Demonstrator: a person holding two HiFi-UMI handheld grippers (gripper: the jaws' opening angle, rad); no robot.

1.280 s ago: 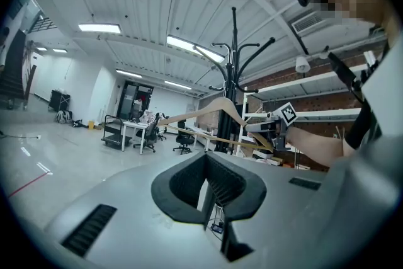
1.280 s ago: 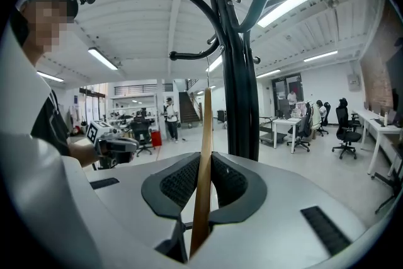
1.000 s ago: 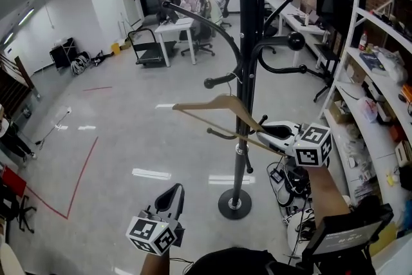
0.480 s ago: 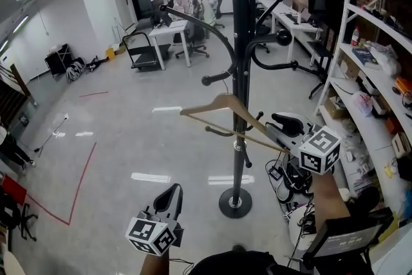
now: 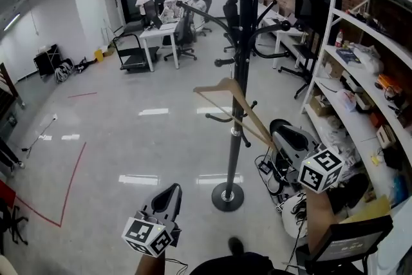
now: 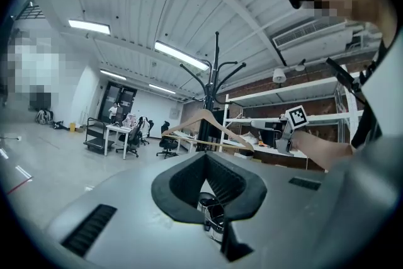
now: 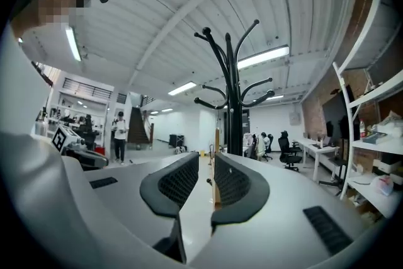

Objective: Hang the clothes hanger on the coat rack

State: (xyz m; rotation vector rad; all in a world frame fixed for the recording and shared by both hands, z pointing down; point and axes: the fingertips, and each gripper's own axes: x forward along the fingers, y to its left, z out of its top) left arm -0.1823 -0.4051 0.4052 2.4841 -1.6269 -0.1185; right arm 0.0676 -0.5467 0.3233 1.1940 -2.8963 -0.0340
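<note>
The wooden hanger (image 5: 215, 84) is a slim, pale triangle with a smooth rounded shoulder and a thin crossbar. It sits tilted across the pole of the coat rack (image 5: 235, 158) at the height of the short lower pegs; whether its hook is over one of them cannot be made out. Its low near end stands between the fingers of the right gripper (image 7: 206, 159). These ribbed black fingers are spread but closing, and the wood lies against one of them with a gap to the other. The rack is matt black metal, a straight pole on a round foot, with long curved arms that end in knobs overhead. The left gripper (image 5: 174, 189) hangs low and well apart from the rack, its fingers pressed together at the tips with nothing in them. The floor (image 5: 129, 138) is glossy grey with a red tape line (image 5: 74, 170), and lies wide open on the rack's left. On the right, white shelving (image 5: 335, 42) and a tangle of cables (image 5: 277, 172) crowd close to the foot.
</note>
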